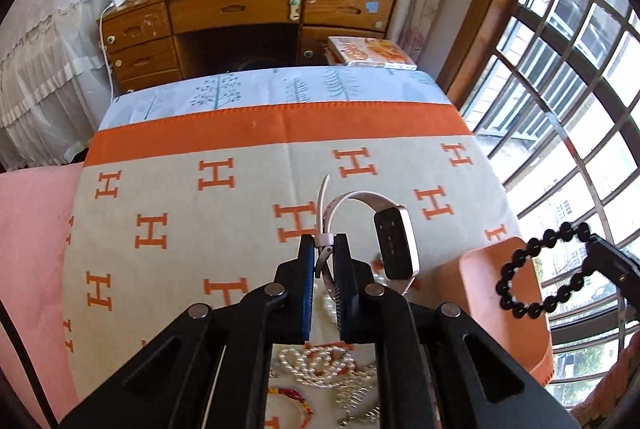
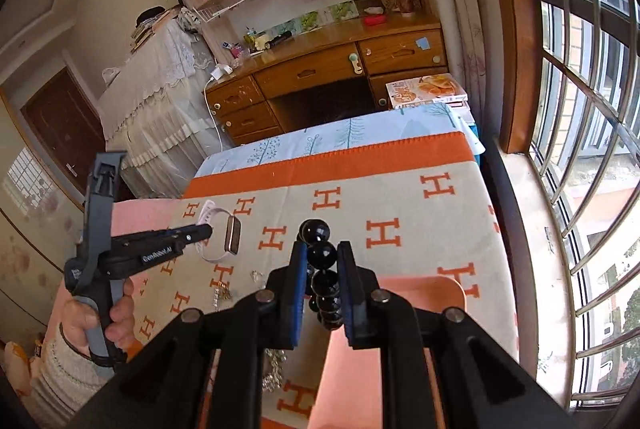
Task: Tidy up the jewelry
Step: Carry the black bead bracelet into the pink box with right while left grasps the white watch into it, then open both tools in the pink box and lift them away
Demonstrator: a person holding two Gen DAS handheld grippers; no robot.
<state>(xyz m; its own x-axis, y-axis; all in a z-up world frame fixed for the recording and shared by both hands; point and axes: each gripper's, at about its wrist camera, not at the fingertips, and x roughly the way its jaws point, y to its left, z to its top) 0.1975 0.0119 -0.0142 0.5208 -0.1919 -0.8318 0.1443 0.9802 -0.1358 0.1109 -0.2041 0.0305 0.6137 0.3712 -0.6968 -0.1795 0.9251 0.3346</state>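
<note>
A white smartwatch (image 1: 394,243) with a dark face hangs above the H-patterned blanket (image 1: 180,197). My left gripper (image 1: 324,243) is shut on its strap near the buckle. In the right wrist view the same watch (image 2: 232,235) dangles from the left gripper (image 2: 206,231), which a hand (image 2: 120,309) holds. A black bead bracelet (image 2: 316,231) is clamped between the pads of my right gripper (image 2: 323,249), lifted over the blanket. From the left wrist view that bracelet (image 1: 536,269) hangs as a loop beside the right gripper (image 1: 600,257), above a peach tray (image 1: 500,293).
Pearl strands (image 1: 320,365), a silver chain (image 1: 356,397) and a colourful braided bracelet (image 1: 292,399) lie on the blanket under my left gripper. A small gold chain (image 2: 222,293) lies further left. Behind stands a wooden desk (image 1: 240,9); barred windows (image 1: 580,89) run along the right.
</note>
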